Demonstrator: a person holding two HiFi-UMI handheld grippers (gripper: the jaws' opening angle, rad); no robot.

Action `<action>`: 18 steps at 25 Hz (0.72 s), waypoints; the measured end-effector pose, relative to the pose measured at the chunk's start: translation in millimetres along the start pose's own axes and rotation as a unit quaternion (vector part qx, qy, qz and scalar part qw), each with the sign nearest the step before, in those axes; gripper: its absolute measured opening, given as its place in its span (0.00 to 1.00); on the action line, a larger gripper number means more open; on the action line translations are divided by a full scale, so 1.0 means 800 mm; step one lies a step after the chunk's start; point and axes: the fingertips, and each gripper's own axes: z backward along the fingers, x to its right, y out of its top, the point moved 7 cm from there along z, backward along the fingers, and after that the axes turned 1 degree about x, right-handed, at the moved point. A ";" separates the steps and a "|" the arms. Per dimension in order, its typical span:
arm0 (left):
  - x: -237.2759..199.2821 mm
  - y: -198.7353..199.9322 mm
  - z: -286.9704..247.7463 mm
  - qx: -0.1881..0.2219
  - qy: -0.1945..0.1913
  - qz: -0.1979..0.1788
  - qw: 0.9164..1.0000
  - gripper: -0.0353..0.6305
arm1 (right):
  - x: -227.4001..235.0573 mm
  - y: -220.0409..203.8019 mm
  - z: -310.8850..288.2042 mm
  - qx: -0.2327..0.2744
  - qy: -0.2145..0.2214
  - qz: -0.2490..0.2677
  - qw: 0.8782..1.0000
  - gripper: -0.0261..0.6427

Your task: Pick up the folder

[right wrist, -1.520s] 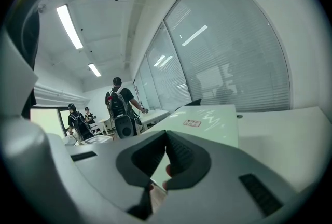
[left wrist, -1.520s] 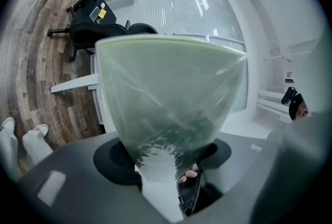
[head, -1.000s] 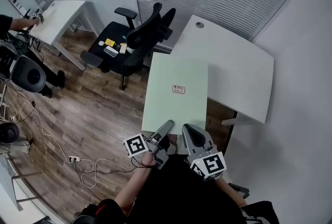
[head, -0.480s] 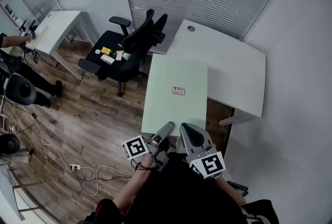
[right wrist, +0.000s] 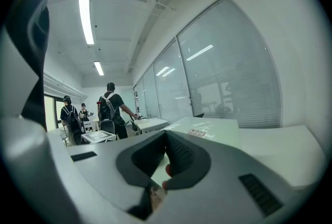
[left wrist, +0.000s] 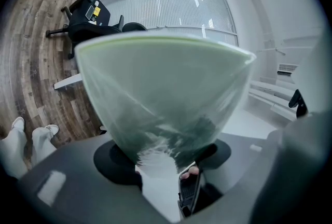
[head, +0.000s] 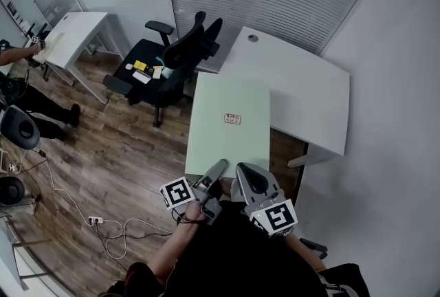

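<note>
Left gripper [left wrist: 166, 163]: clenched on the near edge of the folder [left wrist: 161, 88]. The sheet runs straight out from between its jaws and fills most of that gripper's view.
Right gripper [right wrist: 165, 166]: also clamped on that near edge. A thin pale strip sits between its dark pads, and the cover stretches away from them.
Grip spacing: in the head view your left gripper [head: 214, 177] and right gripper [head: 244, 179] sit just beside each other, near the middle of the short edge.
Folder position: the folder [head: 227, 127] is lifted and roughly level in front of you. It hangs over the wooden floor [head: 117, 151], and its far end overlaps the corner of the white desk [head: 309, 96]. It looks clear of the desk, though you cannot be sure from above.
Label [head: 233, 119]: a small tag faces up, near the middle of the cover.
Weight: likely light, a thin pale green cover with no visible bulk.
Stiffness: probably only semi-stiff. Held by one edge, the far end may sag or flap if you swing it.
Surface: the cover looks smooth, so expect it to slide if your squeeze eases.
Where to hold: stay on this near edge, but a wider spread toward the two corners would steady it better.
Risk: a hard pinch may crease the edge, and a twist between your hands may buckle the sheet.
</note>
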 end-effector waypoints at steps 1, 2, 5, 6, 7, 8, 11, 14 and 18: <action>-0.001 0.000 0.000 0.001 0.000 0.000 1.000 0.47 | 0.000 -0.001 0.000 0.000 0.001 0.000 1.000 0.04; -0.003 0.000 -0.001 0.001 -0.002 0.001 1.000 0.47 | 0.001 -0.002 -0.001 -0.001 0.003 0.001 1.000 0.04; -0.003 0.001 -0.001 -0.002 -0.005 0.002 1.000 0.47 | 0.000 -0.002 -0.004 -0.003 0.007 0.003 1.000 0.04; -0.002 0.001 -0.001 -0.004 -0.004 0.002 1.000 0.47 | -0.001 -0.001 -0.005 -0.004 0.009 0.003 1.000 0.04; -0.002 0.001 -0.001 -0.006 -0.003 0.001 1.000 0.47 | -0.002 0.000 -0.007 -0.005 0.011 0.004 1.000 0.04; -0.002 0.001 -0.001 -0.008 -0.002 0.000 1.000 0.47 | -0.002 0.000 -0.008 -0.006 0.013 0.004 1.000 0.04; -0.002 0.000 0.000 -0.009 0.001 0.001 1.000 0.47 | -0.004 0.000 -0.011 -0.008 0.020 0.004 1.000 0.04; -0.004 0.002 0.001 -0.005 0.005 -0.007 1.000 0.47 | -0.004 -0.002 -0.013 -0.011 0.026 0.004 1.000 0.04; -0.009 0.006 0.003 0.002 0.011 -0.007 1.000 0.47 | 0.000 -0.007 -0.015 -0.010 0.029 0.007 1.000 0.04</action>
